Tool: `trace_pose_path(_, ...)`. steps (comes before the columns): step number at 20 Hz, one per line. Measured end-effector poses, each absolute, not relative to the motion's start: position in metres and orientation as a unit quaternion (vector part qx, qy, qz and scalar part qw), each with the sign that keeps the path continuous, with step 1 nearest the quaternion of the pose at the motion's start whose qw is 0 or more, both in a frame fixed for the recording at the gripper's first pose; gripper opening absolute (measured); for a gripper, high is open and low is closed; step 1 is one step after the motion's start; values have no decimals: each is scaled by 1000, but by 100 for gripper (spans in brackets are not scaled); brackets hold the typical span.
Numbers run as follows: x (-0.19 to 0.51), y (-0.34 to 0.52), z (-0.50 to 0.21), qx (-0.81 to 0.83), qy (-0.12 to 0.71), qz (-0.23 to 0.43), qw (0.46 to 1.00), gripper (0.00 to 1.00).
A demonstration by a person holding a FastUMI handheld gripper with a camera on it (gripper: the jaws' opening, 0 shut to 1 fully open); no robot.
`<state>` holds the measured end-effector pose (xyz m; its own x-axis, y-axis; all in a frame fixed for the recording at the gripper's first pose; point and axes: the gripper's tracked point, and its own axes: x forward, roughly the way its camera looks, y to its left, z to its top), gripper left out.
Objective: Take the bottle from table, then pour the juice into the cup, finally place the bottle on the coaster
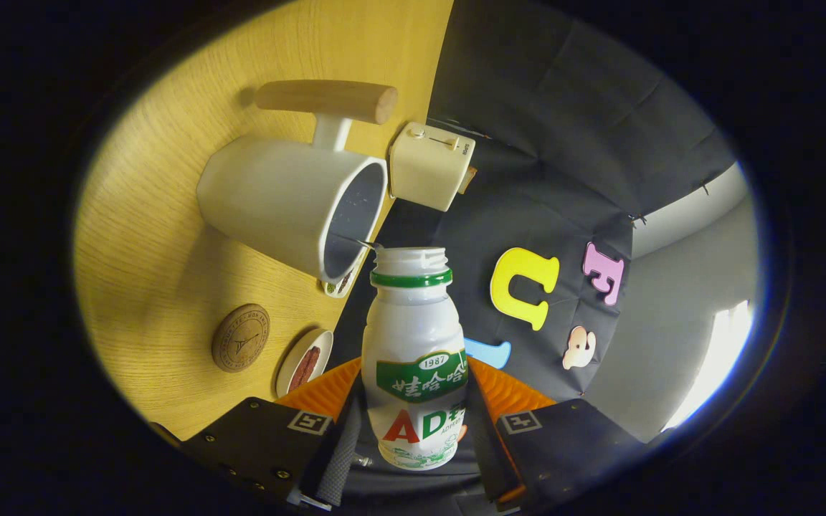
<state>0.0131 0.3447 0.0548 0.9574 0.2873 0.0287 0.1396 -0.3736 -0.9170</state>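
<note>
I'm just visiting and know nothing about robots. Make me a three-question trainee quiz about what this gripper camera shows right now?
1. True or false: the gripper grips the bottle between its fingers.
2. The bottle's open mouth is nearest to: A) the round coaster, B) the rim of the white cup, C) the cream toaster.
3. Fill in: the cup's handle is made of ____.

Key: 1 true; 2 B; 3 wood.
</note>
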Motion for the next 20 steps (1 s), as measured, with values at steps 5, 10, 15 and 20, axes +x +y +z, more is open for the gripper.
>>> trace_pose_path(5, 14, 345, 55, -832, -126, 70, 536, 71)
trace_pose_path(10, 13, 345, 55, -838, -130, 65, 526, 71)
trace_pose_path(15, 12, 345, 54, -844, -130, 63, 517, 71)
trace_pose_path(20, 12, 346, 53, -848, -129, 63, 510, 71)
